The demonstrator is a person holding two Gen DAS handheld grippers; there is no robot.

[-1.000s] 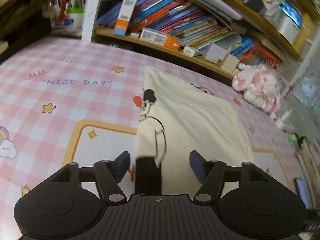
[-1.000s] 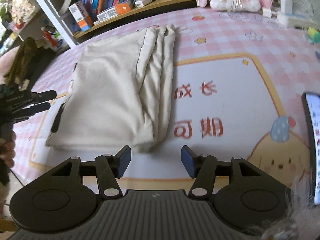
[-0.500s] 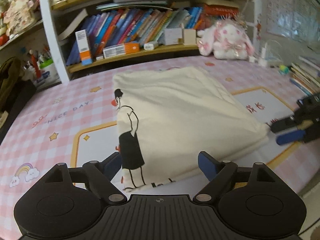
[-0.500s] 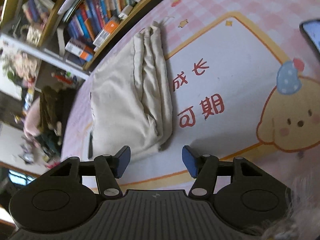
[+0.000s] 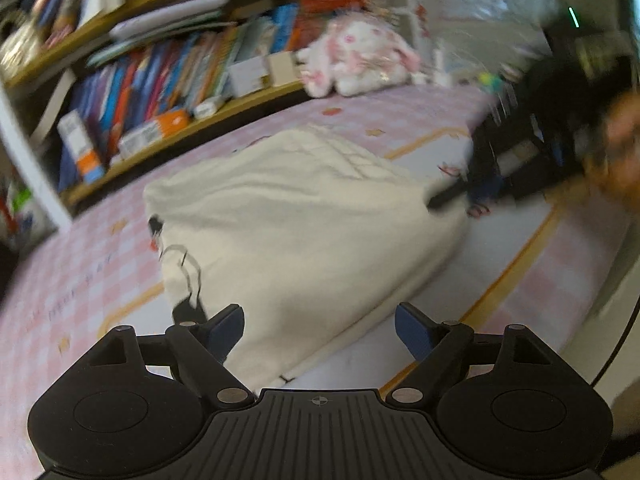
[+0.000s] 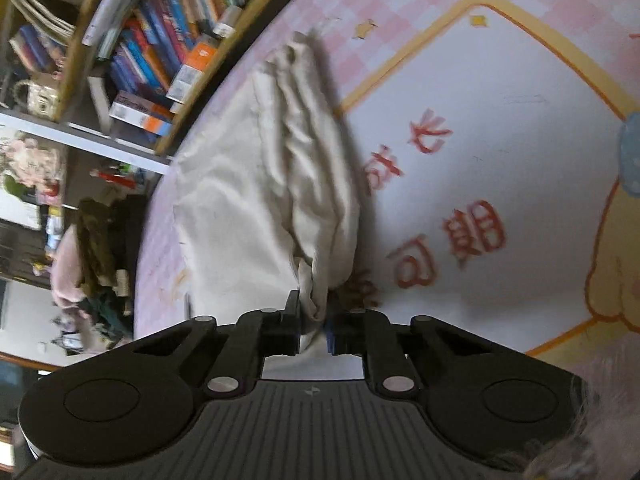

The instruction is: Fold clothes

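A cream shirt with a black cartoon print lies folded on the pink checked mat. My left gripper hovers open over its near edge, with nothing between the fingers. In the right wrist view the same shirt shows its stacked folds. My right gripper is shut on the near right corner of the shirt, and cloth bunches between its pads. From the left wrist view, the right gripper appears blurred at the shirt's far right corner.
A low wooden bookshelf full of books runs along the mat's far side, with a pink plush rabbit beside it. The mat has a white panel with red characters right of the shirt. Bags and clutter sit past the mat's left edge.
My right gripper has gone from open to shut on the shirt's corner. The left gripper swung right along the near edge and stays open.
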